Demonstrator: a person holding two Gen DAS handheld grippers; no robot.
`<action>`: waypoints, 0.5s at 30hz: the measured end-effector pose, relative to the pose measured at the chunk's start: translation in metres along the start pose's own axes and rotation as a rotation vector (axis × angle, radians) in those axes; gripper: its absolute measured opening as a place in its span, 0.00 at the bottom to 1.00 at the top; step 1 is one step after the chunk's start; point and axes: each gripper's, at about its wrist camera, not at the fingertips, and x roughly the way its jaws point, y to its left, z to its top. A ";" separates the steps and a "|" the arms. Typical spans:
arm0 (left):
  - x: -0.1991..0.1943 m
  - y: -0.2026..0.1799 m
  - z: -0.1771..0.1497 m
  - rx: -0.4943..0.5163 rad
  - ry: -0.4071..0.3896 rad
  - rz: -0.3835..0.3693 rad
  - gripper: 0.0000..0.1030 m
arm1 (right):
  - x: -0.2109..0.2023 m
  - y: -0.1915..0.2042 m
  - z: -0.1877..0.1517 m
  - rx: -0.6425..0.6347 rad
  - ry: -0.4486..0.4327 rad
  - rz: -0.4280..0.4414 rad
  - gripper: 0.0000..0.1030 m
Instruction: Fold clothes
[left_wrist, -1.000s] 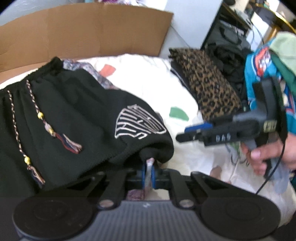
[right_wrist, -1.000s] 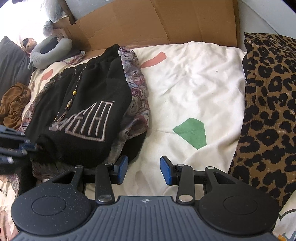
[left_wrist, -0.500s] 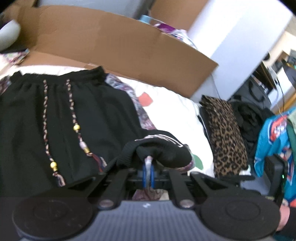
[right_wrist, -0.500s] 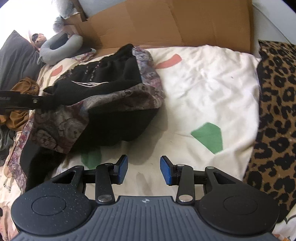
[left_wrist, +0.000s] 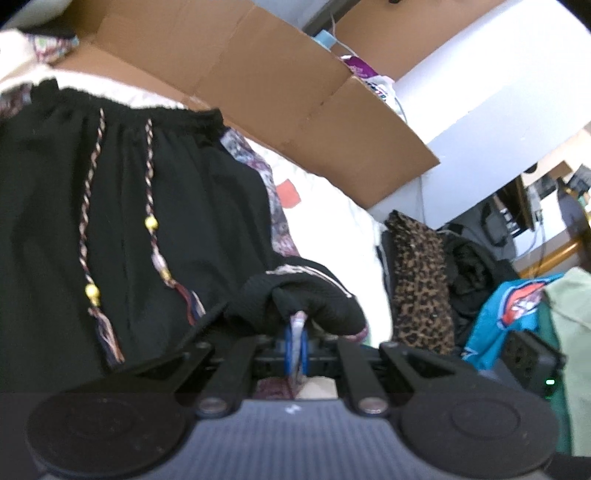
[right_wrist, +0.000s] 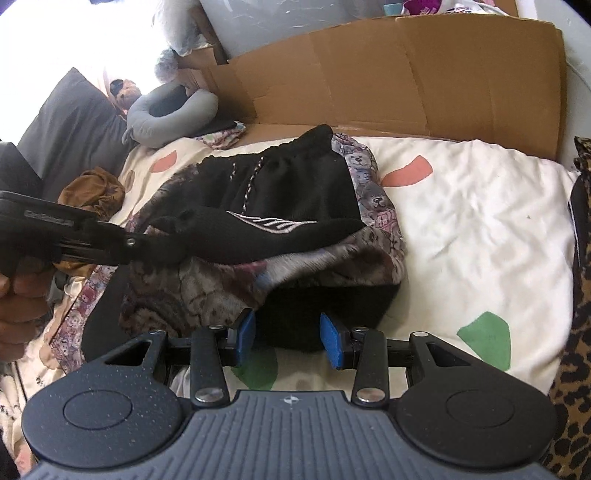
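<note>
Black shorts (left_wrist: 147, 229) with two braided, beaded drawstrings lie on the bed over a bear-print cloth (right_wrist: 373, 192). My left gripper (left_wrist: 295, 345) is shut on the shorts' hem together with an edge of the patterned cloth. In the right wrist view the left gripper (right_wrist: 142, 245) holds that hem, with its white stripe emblem (right_wrist: 273, 223), lifted above the shorts (right_wrist: 295, 184). My right gripper (right_wrist: 287, 341) is open low at the near side. The black fold (right_wrist: 325, 306) lies just beyond its blue pads (right_wrist: 246, 332), which do not press on it.
A cardboard sheet (right_wrist: 406, 81) stands along the far side of the white bedsheet (right_wrist: 480, 221). A leopard-print cloth (right_wrist: 576, 332) lies at the right. At the left are a grey neck pillow (right_wrist: 166, 114), a brown cloth (right_wrist: 92, 188) and a hand (right_wrist: 18, 302). Clothes (left_wrist: 517, 310) are piled beyond.
The left gripper has lifted the hem off the bed and carried it over the shorts toward the waistband, rolling as it went. The right gripper has come closer to the raised fold.
</note>
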 end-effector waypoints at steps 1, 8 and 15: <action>0.000 0.000 -0.001 -0.004 0.007 -0.015 0.05 | 0.003 0.000 0.001 -0.004 0.005 -0.005 0.45; -0.003 -0.008 -0.005 -0.013 0.033 -0.083 0.05 | 0.031 -0.006 -0.008 -0.004 0.053 -0.038 0.45; 0.001 -0.009 -0.004 -0.024 0.046 -0.098 0.05 | 0.043 0.002 -0.008 -0.074 0.066 -0.029 0.03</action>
